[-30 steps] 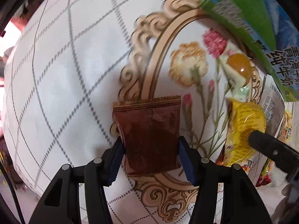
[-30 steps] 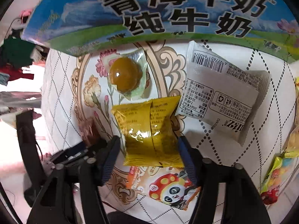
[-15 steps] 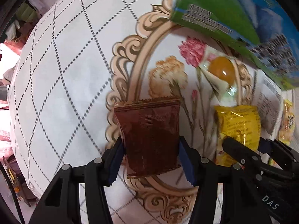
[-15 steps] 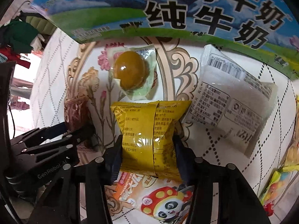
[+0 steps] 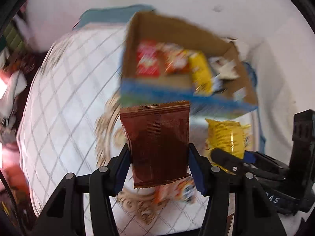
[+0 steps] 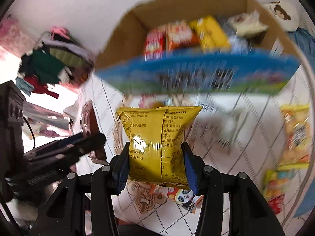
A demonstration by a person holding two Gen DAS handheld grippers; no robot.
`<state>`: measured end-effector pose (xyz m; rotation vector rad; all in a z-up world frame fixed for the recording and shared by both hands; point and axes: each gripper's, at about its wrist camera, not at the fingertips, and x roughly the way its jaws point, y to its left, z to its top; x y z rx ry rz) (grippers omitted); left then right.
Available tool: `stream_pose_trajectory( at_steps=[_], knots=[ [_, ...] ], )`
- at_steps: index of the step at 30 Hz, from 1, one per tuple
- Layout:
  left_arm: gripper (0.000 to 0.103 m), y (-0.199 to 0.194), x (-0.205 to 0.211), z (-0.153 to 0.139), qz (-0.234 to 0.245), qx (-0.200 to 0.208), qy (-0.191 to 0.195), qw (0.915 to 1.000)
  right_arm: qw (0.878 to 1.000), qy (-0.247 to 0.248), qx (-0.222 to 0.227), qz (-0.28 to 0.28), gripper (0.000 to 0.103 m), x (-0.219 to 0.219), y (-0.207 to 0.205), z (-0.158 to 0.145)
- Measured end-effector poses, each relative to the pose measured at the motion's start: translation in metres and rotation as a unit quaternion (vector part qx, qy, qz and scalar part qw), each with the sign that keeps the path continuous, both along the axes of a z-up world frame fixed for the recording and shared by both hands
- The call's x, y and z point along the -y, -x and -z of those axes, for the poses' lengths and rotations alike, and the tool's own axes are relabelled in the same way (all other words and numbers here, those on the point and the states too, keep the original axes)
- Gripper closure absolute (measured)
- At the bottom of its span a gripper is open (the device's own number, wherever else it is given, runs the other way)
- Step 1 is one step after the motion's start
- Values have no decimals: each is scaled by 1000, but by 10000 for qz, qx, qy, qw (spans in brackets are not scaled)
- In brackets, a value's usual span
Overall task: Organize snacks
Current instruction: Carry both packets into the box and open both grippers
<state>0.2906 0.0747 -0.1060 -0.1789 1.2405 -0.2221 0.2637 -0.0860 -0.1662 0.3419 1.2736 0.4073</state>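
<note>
My left gripper (image 5: pixel 158 167) has its fingers closed on a brown snack packet (image 5: pixel 157 143), held upright above the bench's (image 5: pixel 59 118) checked cloth. My right gripper (image 6: pixel 155 169) pinches a yellow snack packet (image 6: pixel 157 143) the same way, just to the right of the brown one. On the far side stands an open cardboard box (image 6: pixel 196 72) with several blurred packets inside. A panda-printed packet (image 6: pixel 183 194) lies on the cloth beneath the yellow one.
</note>
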Motion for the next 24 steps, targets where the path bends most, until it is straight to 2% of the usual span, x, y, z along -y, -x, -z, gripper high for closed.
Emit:
stream_pose_trajectory(
  at_steps=[4, 6, 8, 11, 14, 20, 24],
  knots=[
    [50, -51, 21, -29, 217, 201, -78, 9995, 9990, 8, 395, 190, 52, 15, -37, -40],
    [50, -80, 24, -34, 274, 147, -186, 9993, 9981, 93, 553, 260, 52, 20, -61, -52],
    [50, -109, 28, -32, 313, -74, -212, 9993, 9976, 186, 603, 292, 52, 16, -87, -55],
    [50, -150, 31, -7, 342, -544, -310, 9975, 9981, 257, 464, 315, 52, 18, -114, -44],
    [50, -166, 35, 11, 410, -835, -570, 9940, 9985, 395, 264, 287, 52, 10, -140, -21],
    [50, -178, 44, 53, 484, -1471, -725, 9853, 9984, 516, -173, 178, 52, -1, -164, 25],
    [49, -180, 46, 66, 488, -1627, -755, 9826, 9981, 521, -297, 141, 52, -3, -171, 39]
  ],
)
